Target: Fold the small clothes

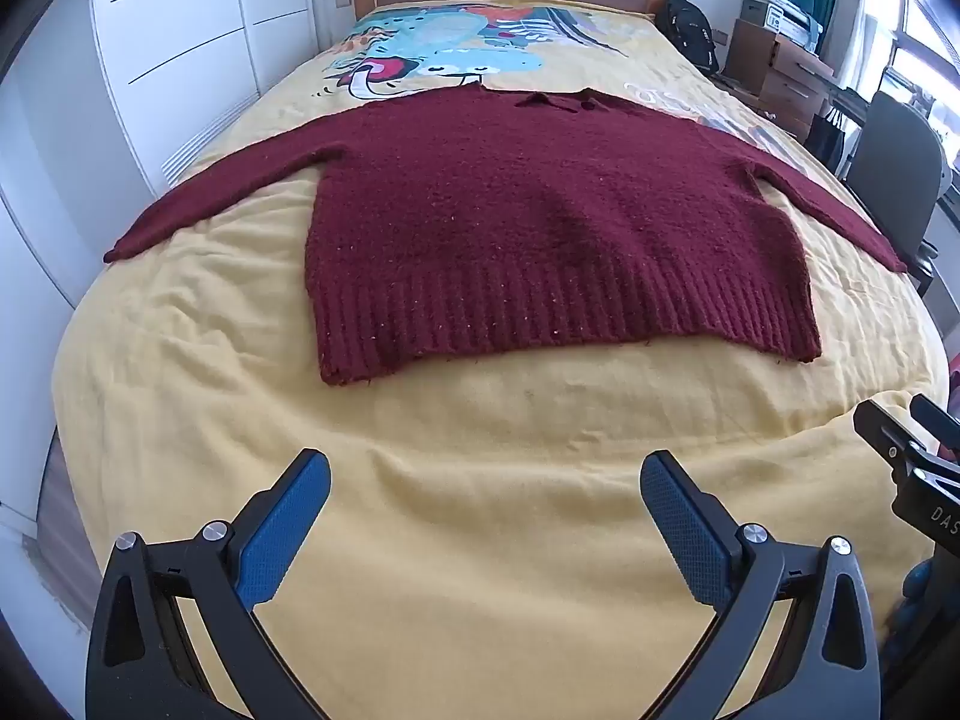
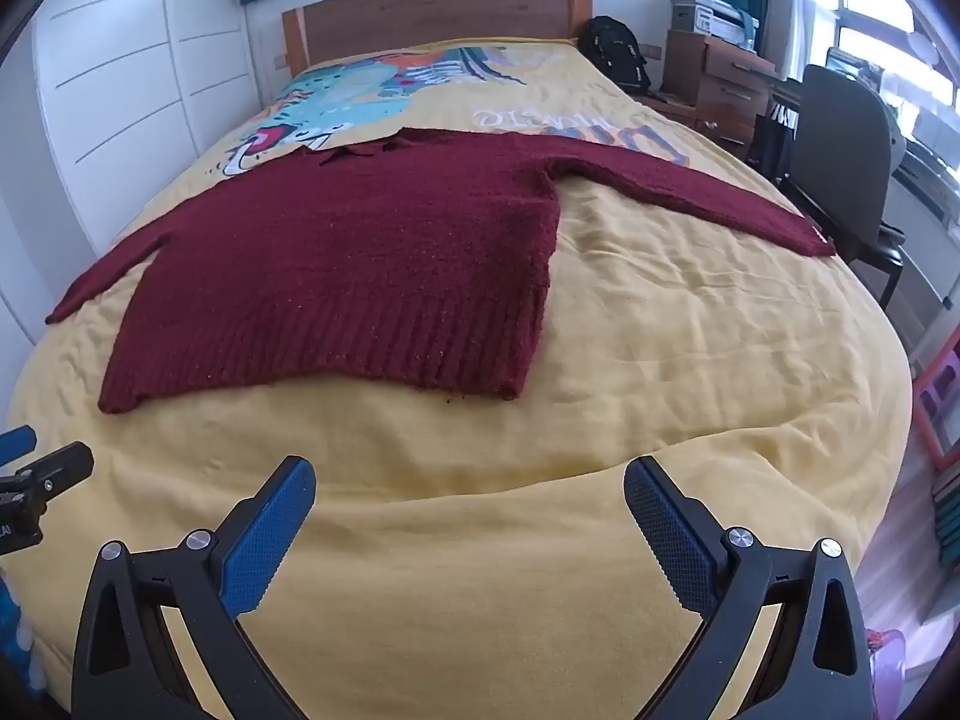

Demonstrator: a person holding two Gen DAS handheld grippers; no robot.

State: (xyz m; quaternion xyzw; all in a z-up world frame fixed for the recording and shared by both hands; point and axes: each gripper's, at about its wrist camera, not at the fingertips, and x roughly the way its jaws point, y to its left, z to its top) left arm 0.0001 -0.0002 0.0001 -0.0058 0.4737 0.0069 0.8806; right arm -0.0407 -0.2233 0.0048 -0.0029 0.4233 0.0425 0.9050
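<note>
Both grippers hung over the foot of the bed, spread wide and holding nothing: the left gripper and the right gripper side by side, blue pads facing inward, nothing but yellow bedspread beneath them. Beyond, well apart from either gripper, the maroon sweater lay flat with its ribbed hem nearest and its collar toward the wooden headboard. Its left sleeve ran out toward the wardrobe side; its right sleeve reached the bed's edge by the grey chair.

To my eye, no fold had been started. The sound way seemed to be to take one sleeve near its cuff, pinching only the knit and not the bedspread under it, then carry it across the body so it landed straight. The knit looked thick and soft, so a shallow pinch would likely slip; a deeper bite at the cuff's edge seemed safer. The hem's left corner sagged lower and probably wanted smoothing first.
</note>
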